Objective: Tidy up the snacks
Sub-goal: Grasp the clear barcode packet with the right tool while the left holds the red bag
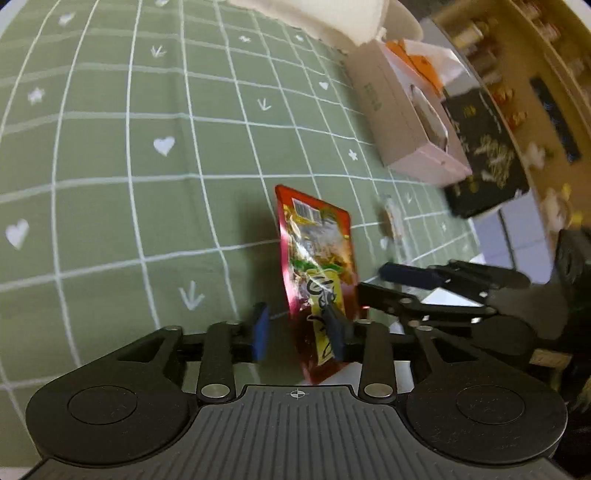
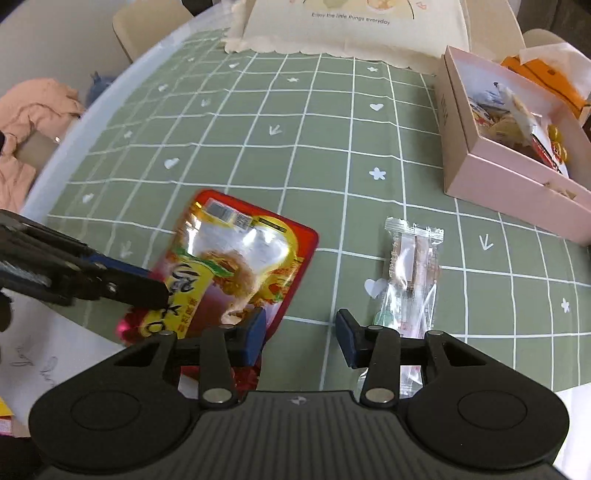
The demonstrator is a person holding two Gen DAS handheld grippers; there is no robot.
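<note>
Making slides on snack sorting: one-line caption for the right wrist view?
Right gripper open above the checked tablecloth, between a red snack pouch and a clear wrapped snack.

**Open cloth to the left, box and bag at the edges**

A wide stretch of green cloth is left bare toward the far left. The near middle is taken up by the red pouch and the clear packet. The right is blocked by the pink box, the far edge by the cream bag.
</note>
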